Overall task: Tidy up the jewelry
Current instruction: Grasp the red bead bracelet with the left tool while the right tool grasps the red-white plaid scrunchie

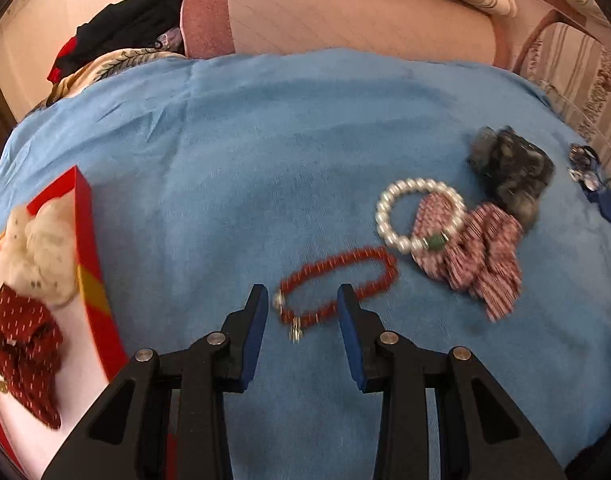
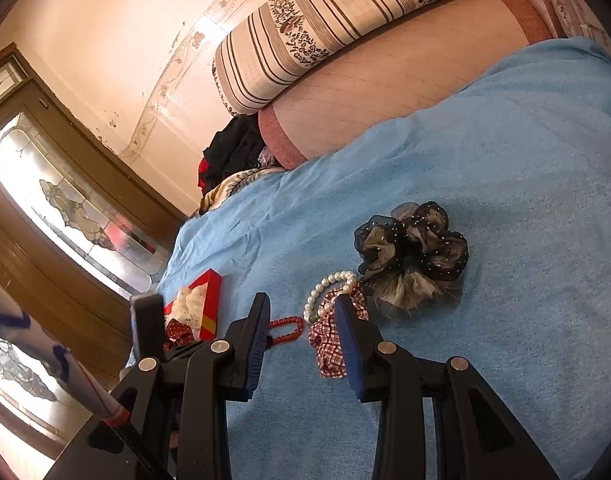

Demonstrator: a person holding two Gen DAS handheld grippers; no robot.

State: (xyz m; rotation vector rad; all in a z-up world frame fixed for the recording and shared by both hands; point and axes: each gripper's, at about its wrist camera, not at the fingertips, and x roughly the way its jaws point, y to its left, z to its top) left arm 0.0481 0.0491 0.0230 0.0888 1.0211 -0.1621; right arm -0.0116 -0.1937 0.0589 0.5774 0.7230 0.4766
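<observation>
- Far left of the left wrist view: the red box [image 1: 90,264] lies open on the blue cloth [image 1: 265,152], a white scrunchie [image 1: 41,256] and a dark red dotted one [image 1: 23,344] already inside. Its lower end is cut off by the frame edge, so how much room is left cannot be told.
- Lower centre: the left gripper [image 1: 303,300] hangs over the red bead bracelet [image 1: 337,284], jaws apart and empty, one finger at each side of the loop's near end. The risk: closing here may catch only a single strand or the small metal charm, and the beads could slip out on the way to the box.
- Right of centre: the pearl bracelet [image 1: 419,216] lies on the checked scrunchie [image 1: 469,256], just beside the red beads. A wide sweep could drag either one along.
- Upper right: the dark scrunchie [image 1: 509,172] touches the checked one; motion blur smears its detail here.
- Far right edge: a blue and shiny item is cut off and too small to name.
- Right wrist view, lower centre: the right gripper [image 2: 305,312] is empty, jaws apart, with its right finger hiding part of the checked scrunchie and pearls. At lower left, a sleeve [image 2: 45,352] and the left gripper cover much of the box.
</observation>
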